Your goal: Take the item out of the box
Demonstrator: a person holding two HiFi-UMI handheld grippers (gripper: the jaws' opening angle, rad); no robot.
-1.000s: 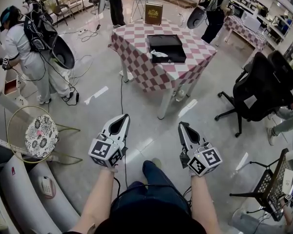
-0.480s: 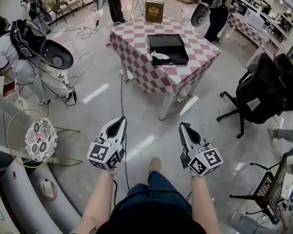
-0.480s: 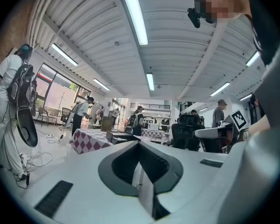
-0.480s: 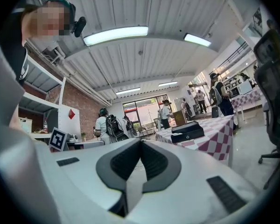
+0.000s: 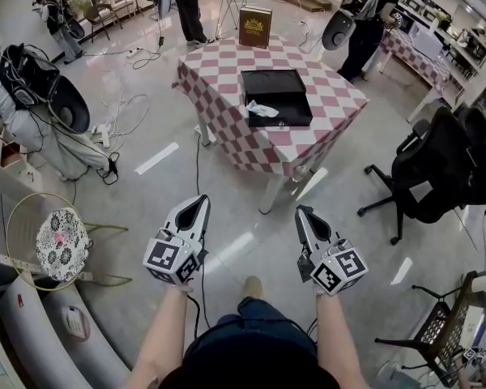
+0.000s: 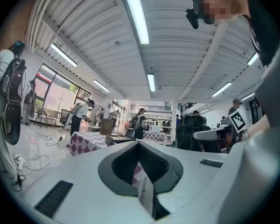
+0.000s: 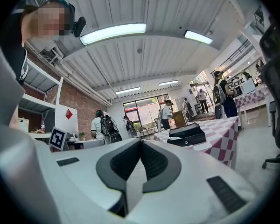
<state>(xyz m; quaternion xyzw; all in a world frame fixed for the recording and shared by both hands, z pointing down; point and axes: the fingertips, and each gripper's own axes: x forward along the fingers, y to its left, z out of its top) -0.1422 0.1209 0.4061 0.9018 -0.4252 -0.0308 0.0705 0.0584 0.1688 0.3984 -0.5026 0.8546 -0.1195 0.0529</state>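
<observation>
Black box (image 5: 275, 96) on checkered desk (image 5: 215, 75) well ahead, my left gripper (image 5: 201, 199) and right gripper (image 5: 303, 211) both closed, empty

The checkered table (image 5: 219, 71) carries a black box (image 5: 279, 87) and an upright brown book (image 5: 254, 27).

The tabletop (image 5: 219, 75) stands at upper centre of the head view. The box (image 5: 285, 87) lies on it, with the item (image 5: 261, 109) in the box's near-left part. An office chair (image 5: 437, 164) is at right. The left hand-held gripper (image 5: 199, 201) and right hand-held gripper (image 5: 302, 211) are side by side at lower centre, well apart from the tabletop.
</observation>
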